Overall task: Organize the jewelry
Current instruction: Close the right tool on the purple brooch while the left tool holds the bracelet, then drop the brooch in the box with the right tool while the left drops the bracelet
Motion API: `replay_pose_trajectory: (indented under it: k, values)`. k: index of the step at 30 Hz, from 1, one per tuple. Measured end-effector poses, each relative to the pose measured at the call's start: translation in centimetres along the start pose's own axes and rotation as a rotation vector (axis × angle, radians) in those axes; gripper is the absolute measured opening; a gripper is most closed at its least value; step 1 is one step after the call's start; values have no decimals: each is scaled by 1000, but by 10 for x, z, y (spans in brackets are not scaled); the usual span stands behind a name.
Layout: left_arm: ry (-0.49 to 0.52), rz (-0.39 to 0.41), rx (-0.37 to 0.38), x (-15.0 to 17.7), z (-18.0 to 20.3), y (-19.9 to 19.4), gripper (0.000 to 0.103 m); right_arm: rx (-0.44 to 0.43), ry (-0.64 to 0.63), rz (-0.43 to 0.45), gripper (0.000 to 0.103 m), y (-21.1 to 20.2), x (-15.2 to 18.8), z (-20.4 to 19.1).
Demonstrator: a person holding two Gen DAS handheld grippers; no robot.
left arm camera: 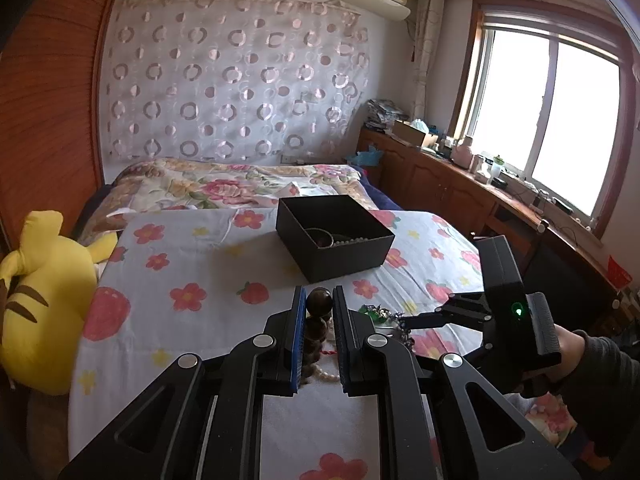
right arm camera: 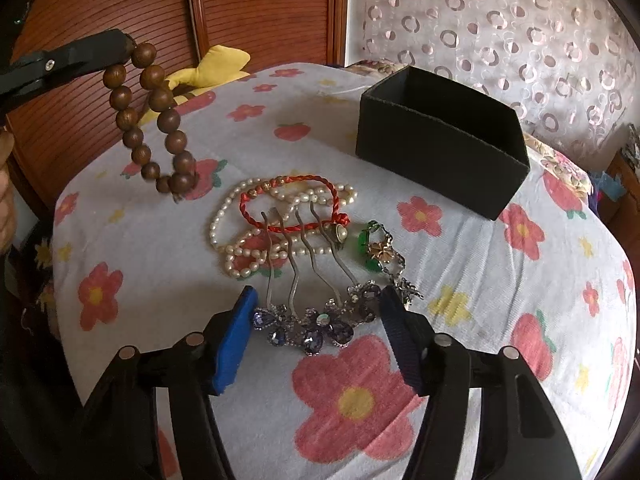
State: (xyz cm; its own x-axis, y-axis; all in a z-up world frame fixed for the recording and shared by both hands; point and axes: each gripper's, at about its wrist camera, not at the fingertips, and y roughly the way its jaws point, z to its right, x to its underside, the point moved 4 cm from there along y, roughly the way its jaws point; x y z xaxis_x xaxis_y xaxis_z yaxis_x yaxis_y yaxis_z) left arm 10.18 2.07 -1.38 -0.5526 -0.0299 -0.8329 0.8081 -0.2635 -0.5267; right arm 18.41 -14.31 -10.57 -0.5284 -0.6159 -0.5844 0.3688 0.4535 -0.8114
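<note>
My left gripper (left arm camera: 319, 300) is shut on a brown wooden bead bracelet (left arm camera: 319, 305) and holds it above the bed; the bracelet (right arm camera: 150, 120) hangs from that gripper's tips (right arm camera: 120, 46) in the right wrist view. My right gripper (right arm camera: 316, 304) is open, its jaws either side of a purple rhinestone hair comb (right arm camera: 312, 320) that lies on the sheet. Beyond the comb lie a pearl necklace (right arm camera: 240, 240), a red cord bracelet (right arm camera: 292, 200) and a green stone chain (right arm camera: 370, 248). A black open box (left arm camera: 334, 236) (right arm camera: 440, 144) stands further back with some jewelry inside.
The work surface is a flowered sheet (right arm camera: 360, 400) over the bed. A yellow plush toy (left arm camera: 40, 300) lies at the left edge. A wooden wardrobe (right arm camera: 260, 8) stands behind, and a cluttered wooden cabinet (left arm camera: 460, 176) runs under the window at right.
</note>
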Motion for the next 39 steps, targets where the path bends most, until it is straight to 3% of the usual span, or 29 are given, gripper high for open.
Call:
replay_pose_trajectory:
  k: [10,22,39]
  values:
    - [0,-6,-8,3,-3,2,12,-2,5,58,64,-30,14,-2]
    - [8,-1,-5,1,1,2,12,54,7,108,64,-70,21,14]
    - [43,44,-11,-48,15,12,12,115,32,282,64,-104,-43,48]
